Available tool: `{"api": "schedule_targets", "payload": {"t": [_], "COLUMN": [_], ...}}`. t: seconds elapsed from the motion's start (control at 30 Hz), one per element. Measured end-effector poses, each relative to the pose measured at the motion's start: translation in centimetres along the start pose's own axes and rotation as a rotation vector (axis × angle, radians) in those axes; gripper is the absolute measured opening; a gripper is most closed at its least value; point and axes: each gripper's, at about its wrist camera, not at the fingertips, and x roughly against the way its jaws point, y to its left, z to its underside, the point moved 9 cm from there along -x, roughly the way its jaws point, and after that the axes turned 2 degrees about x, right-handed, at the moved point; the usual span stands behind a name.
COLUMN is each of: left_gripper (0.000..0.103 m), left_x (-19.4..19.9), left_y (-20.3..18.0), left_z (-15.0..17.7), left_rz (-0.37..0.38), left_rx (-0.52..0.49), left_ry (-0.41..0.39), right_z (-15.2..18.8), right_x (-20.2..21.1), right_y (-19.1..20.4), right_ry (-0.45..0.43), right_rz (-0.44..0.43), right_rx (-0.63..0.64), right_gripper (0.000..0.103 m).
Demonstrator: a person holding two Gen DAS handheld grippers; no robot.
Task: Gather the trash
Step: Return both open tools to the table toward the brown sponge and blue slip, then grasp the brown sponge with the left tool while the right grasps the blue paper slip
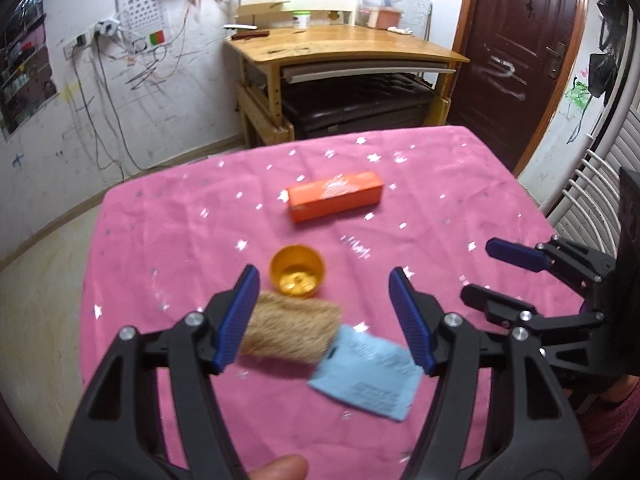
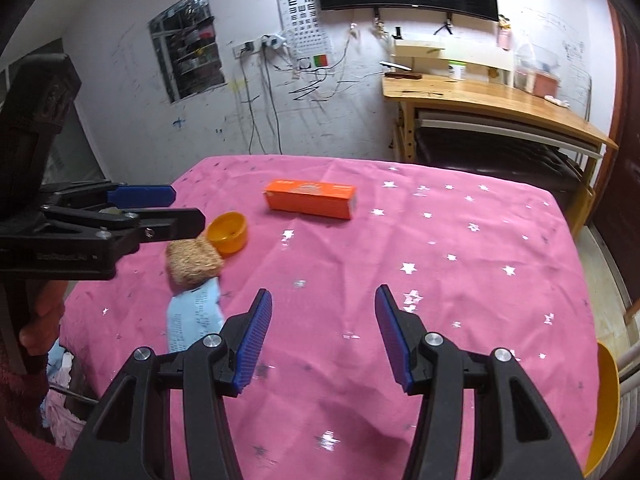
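a scribbled white wall, a wooden desk (image 1: 344, 46) and a dark door stand behind a table draped in a pink star-printed cloth (image 2: 440, 240), which carries all the trash in view. largest of it is the orange box (image 1: 335, 196), lying flat and alone toward the far side. nearer sits a tan bristly pad (image 1: 294, 332), touching a small orange cup (image 1: 297, 276) that lies on its side just behind it, and overlapping one corner of a pale blue printed packet (image 1: 370, 376) in front.

the left gripper (image 1: 324, 320) hovers over this cluster with its jaws spread and nothing between the pads; the pad sits by its left finger and the packet by its right one. the right gripper (image 2: 322, 336) hangs over bare cloth, well apart from every item, its jaws also parted and empty.

the step in hand looks like a first pick from the cluster by the left gripper. to do it well, the person should centre the jaws on one item only, probably the bristly pad, since it is thick enough for the pads to bite. closing too low could pinch the cloth. the flat packet will likely need a finger slid under an edge. the yellow container (image 2: 606, 408) at the right view's edge may be the bin, though that is uncertain.
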Motion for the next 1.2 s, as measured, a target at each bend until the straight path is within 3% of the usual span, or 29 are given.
{"api": "schedule_targets", "payload": {"t": [0.27, 0.43, 0.9, 0.97, 1.1, 1.2], "left_gripper": [0.064, 0.079, 0.079, 0.078, 0.064, 0.062], "left_x": [-1.6, -2.2, -4.3, -4.4, -4.4, -4.3], "left_y": [1.9, 1.6, 3.3, 3.0, 2.7, 2.4], "left_z": [2.1, 2.8, 3.5, 3.6, 3.6, 3.8], "left_rz": [0.042, 0.086, 0.079, 0.074, 0.046, 0.030], "left_rx": [0.030, -0.002, -0.006, -0.020, -0.060, -0.080], "left_ry": [0.044, 0.059, 0.080, 0.075, 0.059, 0.052], "right_z": [0.8, 1.3, 2.0, 2.2, 2.4, 2.3], "right_x": [-1.3, -2.2, -4.3, -4.6, -5.0, -5.2], "right_y": [4.4, 7.2, 9.7, 9.8, 9.8, 9.6], "right_ry": [0.048, 0.078, 0.144, 0.151, 0.161, 0.165], "right_rz": [-0.065, -0.111, -0.092, -0.085, -0.059, -0.043], "right_rx": [0.067, 0.118, 0.182, 0.187, 0.205, 0.210], "right_gripper": [0.050, 0.056, 0.062, 0.062, 0.062, 0.062]}}
